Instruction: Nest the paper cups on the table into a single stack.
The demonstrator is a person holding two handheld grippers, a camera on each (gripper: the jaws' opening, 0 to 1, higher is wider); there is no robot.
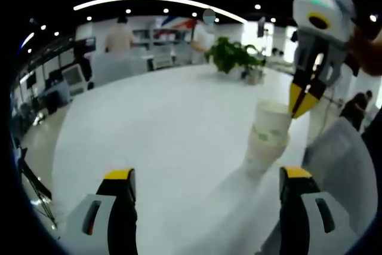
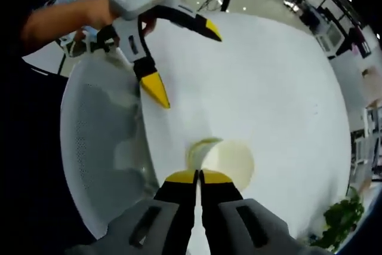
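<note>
right tongs are pinched together on the rim of the top paper cup, gripping it from above, while the left tongs hang spread wide with nothing between them. largest first: the round white surface carries the cup stack, which stands upright near the surface's edge, its long axis vertical. from the stack, the right tongs sit directly overhead along that axis, touching the rim; the left tongs are off to the stack's side, apart from it. the right hand is plainly nearer, so my guess is that any seating push goes straight down the stack.
</note>
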